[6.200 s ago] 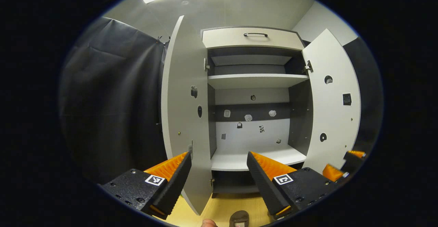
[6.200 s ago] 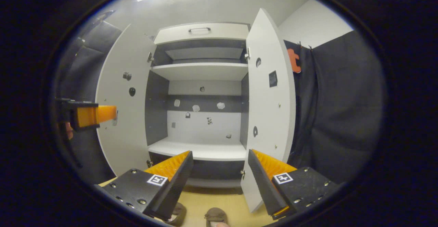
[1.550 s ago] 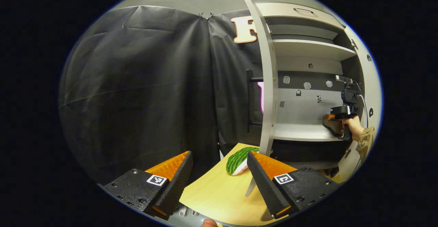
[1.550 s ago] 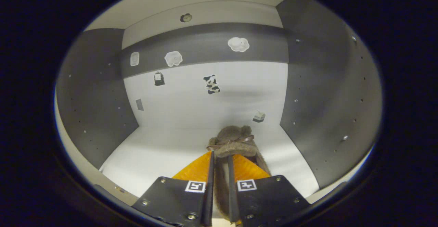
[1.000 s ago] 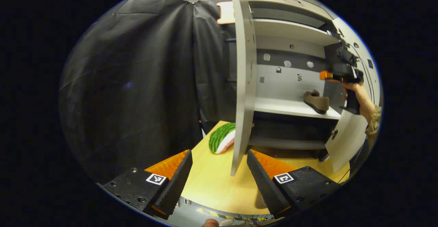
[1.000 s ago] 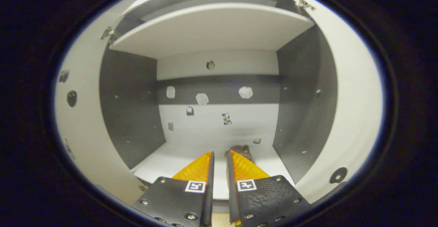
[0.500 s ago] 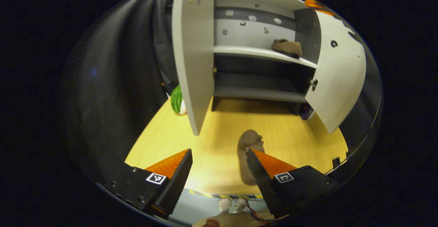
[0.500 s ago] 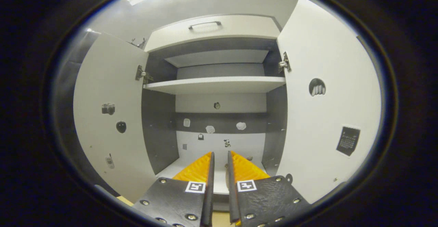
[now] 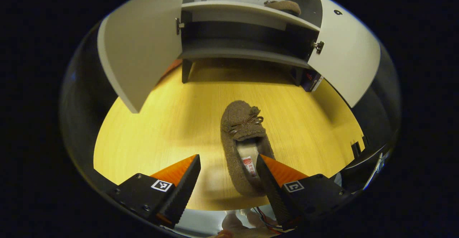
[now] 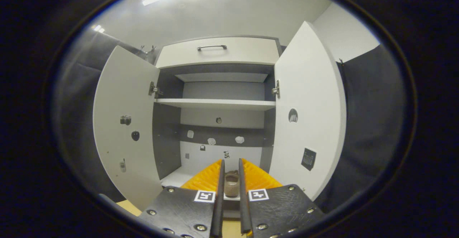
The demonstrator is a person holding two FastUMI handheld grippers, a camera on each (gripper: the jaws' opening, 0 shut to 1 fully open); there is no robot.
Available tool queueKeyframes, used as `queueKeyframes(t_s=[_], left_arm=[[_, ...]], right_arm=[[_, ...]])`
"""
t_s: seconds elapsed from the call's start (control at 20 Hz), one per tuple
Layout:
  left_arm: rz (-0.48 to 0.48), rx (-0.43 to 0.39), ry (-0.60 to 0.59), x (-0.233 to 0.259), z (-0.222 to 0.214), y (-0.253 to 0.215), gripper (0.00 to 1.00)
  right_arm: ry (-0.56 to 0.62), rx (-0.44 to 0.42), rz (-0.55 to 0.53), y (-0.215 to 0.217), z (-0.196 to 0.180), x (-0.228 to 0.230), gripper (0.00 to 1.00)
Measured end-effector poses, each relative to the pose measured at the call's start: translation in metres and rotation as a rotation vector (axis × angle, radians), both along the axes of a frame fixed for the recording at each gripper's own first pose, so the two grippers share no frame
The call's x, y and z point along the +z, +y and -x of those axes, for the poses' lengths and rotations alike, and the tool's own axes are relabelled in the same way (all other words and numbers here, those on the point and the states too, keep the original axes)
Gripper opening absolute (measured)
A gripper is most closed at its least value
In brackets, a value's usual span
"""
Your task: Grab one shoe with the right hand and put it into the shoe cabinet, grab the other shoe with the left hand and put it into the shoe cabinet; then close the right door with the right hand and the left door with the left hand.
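Observation:
A brown fuzzy shoe lies on the wooden floor, toe toward the shoe cabinet. My left gripper hangs open over its heel end, which sits close to the right-hand finger. The other brown shoe rests on the cabinet's lower shelf, toward the right. In the right gripper view that shoe shows through the narrow slit of my right gripper, which is shut on nothing and held back from the cabinet. Both doors, left and right, stand wide open.
Black cloth hangs on both sides of the cabinet. A drawer with a dark handle tops it, above an upper shelf. A small dark box sits on the floor under the right door. A hand shows below my left gripper.
My left gripper has tipped down and come in over the shoe on the floor. My right gripper has drawn farther back from the cabinet, with its shoe left on the shelf.

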State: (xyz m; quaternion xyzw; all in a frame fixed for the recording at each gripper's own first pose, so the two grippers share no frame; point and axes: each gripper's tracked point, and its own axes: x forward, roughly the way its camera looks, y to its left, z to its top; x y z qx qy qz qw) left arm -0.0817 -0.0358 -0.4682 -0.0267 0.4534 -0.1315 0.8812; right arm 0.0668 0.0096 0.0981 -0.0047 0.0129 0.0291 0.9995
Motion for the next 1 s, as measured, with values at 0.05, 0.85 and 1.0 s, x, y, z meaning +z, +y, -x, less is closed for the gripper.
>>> queueKeyframes(t_s=[0.05, 0.85, 1.0], left_arm=[[0.003, -0.001, 0.016, -0.008, -0.004, -0.004, 0.97], [-0.079, 0.024, 0.026, -0.045, -0.066, -0.005, 0.03], [-0.05, 0.042, -0.013, -0.017, -0.08, -0.008, 0.02]], right_arm=[[-0.003, -0.018, 0.009, -0.008, 0.004, 0.002, 0.19], [0.0, -0.236, 0.138, -0.1, 0.049, 0.016, 0.19], [-0.008, -0.209, 0.112, -0.094, 0.051, 0.019, 0.19]])
